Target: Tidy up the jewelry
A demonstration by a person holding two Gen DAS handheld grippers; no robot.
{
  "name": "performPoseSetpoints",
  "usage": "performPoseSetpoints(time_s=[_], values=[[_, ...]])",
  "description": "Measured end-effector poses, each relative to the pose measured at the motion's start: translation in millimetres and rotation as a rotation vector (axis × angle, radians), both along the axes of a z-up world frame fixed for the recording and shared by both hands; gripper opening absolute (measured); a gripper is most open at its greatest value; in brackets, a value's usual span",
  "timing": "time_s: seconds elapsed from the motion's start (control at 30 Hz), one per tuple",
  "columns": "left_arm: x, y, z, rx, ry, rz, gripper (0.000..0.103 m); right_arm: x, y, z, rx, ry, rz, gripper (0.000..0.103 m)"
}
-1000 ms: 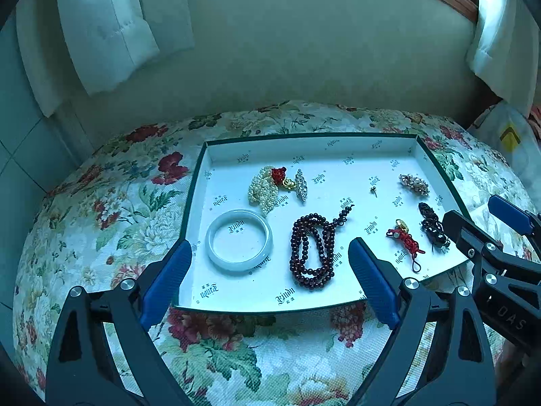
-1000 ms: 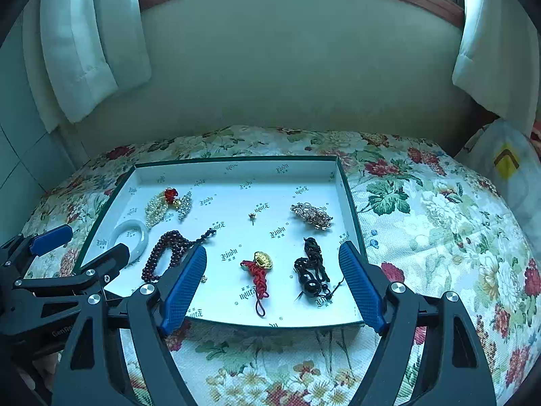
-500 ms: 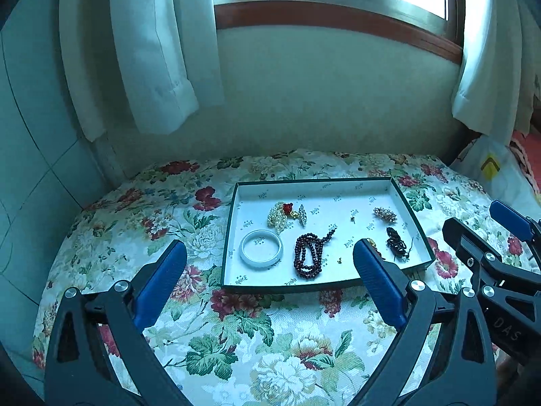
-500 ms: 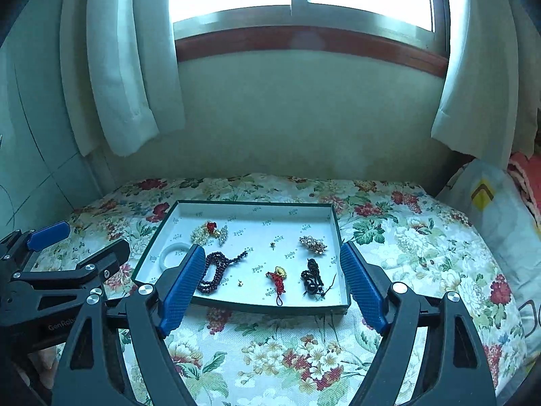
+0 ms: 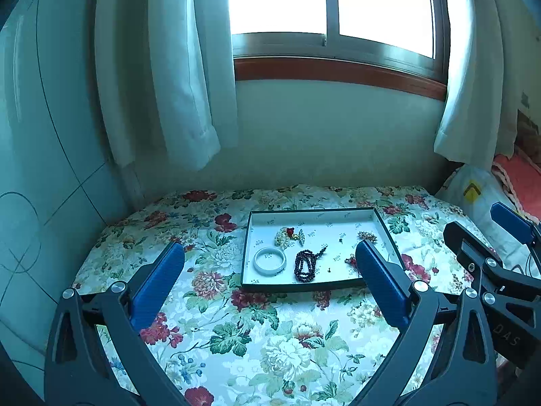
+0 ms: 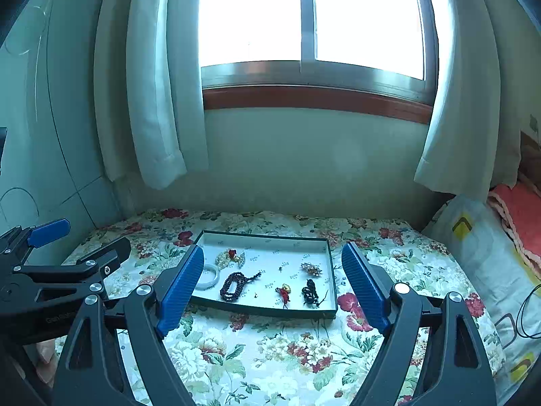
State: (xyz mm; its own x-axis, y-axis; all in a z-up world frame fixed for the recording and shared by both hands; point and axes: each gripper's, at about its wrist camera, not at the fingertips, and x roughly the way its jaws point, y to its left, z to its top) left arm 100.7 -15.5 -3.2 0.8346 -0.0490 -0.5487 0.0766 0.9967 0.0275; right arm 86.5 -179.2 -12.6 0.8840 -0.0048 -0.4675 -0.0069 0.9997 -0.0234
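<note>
Tray (image 5: 250, 264) holds bangle (image 5: 270, 261), beads (image 5: 306, 265), brooches; left gripper (image 5: 270, 280) and right gripper (image 6: 272, 287) gape empty.

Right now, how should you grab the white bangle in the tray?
Probably best from straight above. The white bangle lies flat in the tray, at its near left corner, apart from the dark bead string. Put one finger of the left hand-held gripper inside the ring and one outside, pinching the band on its far side, away from the tray wall.

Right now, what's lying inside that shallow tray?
In the tray: a white bangle, dark beads, a pearl cluster, a brooch, red and black charms. A gripper finger partly covers the bangle.
</note>
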Motion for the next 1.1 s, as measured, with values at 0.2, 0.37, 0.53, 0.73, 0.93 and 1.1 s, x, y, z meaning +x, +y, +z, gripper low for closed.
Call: performPoseSetpoints(time_s=[0.2,0.37,0.53,0.73,0.93,1.1], values=[[-25.2,3.0,14.5,0.003,-0.034,0.007,0.101,-23.4,7.9,13.2,-0.018,-0.042,0.014,0.082],[-43.2,3.6,25.1,0.01,-0.071,0.014,0.101,-40.9,9.2,22.9,-0.022,-0.074,0.021,0.083],[-54.7,3.7,30.6,0.01,-0.09,0.017,0.101,-50.6,9.6,25.9,-0.027,-0.088,0.023,0.083],[-58.4,5.2,31.5,0.011,-0.097,0.017,0.101,-55.4,11.3,26.2,-0.031,-0.094,0.023,0.083],[-61.7,6.3,31.7,0.009,-0.1,0.018,0.101,-57.8,12.7,27.4,-0.032,-0.101,0.024,0.083],[-63.2,7.6,33.4,0.008,-0.102,0.02,0.101,-57.8,13.7,27.3,-0.033,-0.102,0.024,0.083]])
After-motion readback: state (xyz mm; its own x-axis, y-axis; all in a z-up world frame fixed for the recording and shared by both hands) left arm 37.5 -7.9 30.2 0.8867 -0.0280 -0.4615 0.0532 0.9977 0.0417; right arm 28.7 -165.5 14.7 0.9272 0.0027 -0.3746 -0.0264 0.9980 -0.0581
